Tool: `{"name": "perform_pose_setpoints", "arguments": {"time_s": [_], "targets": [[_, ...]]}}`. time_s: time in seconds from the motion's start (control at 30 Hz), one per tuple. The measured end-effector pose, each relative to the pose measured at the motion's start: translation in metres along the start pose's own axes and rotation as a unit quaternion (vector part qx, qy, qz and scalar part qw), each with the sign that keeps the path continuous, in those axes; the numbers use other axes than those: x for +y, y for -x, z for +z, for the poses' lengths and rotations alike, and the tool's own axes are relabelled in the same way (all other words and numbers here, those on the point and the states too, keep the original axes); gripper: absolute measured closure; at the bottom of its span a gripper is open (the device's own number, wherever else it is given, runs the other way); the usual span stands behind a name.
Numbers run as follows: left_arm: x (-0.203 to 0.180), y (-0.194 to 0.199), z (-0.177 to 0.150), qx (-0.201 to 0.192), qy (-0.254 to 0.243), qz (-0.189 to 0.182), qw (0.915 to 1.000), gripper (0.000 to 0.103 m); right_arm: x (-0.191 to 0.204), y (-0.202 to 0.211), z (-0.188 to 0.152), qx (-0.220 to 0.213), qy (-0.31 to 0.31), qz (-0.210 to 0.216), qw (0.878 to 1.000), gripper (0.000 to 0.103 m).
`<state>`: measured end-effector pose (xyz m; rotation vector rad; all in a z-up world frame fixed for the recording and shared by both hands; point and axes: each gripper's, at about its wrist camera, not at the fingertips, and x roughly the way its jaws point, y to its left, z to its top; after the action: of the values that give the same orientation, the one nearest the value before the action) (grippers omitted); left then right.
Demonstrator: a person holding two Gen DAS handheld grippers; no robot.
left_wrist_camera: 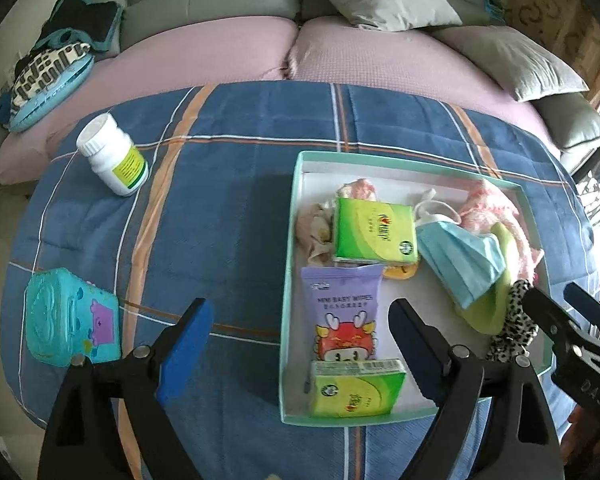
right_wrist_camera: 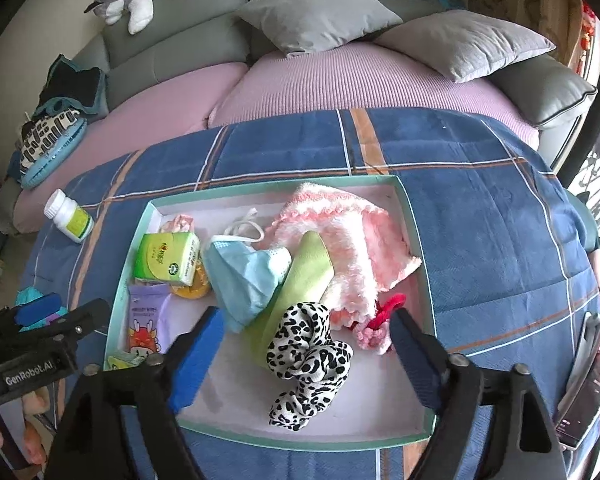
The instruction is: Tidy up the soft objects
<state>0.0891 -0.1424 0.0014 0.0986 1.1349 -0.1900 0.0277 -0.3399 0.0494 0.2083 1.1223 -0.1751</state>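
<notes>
Both the left gripper point(left_wrist_camera: 300, 344) and right gripper point(right_wrist_camera: 306, 344) hang with fingers spread, holding nothing. The soft things already lie in the tray point(right_wrist_camera: 418, 240); the leopard scrunchie point(right_wrist_camera: 310, 354) sits below the right gripper. Risk: a grab could snag the pink cloth point(right_wrist_camera: 352, 244) beside it.

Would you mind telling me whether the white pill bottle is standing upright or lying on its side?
Lying on its side. The white pill bottle rests lengthwise on the blue plaid blanket, outside the tray.

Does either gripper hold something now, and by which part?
Nothing is held. The left gripper and the right gripper are both open above the tray, fingers empty.
</notes>
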Motion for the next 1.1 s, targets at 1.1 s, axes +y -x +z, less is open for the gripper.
{"name": "perform_pose_setpoints", "arguments": {"time_s": [1.1], "targets": [[0.023,0.005,-0.016,-0.006,-0.001,0.005,1.0000,0.003,0.016,0.003,-0.013,0.031,0.003,-0.011,0.999,0.000]]}}
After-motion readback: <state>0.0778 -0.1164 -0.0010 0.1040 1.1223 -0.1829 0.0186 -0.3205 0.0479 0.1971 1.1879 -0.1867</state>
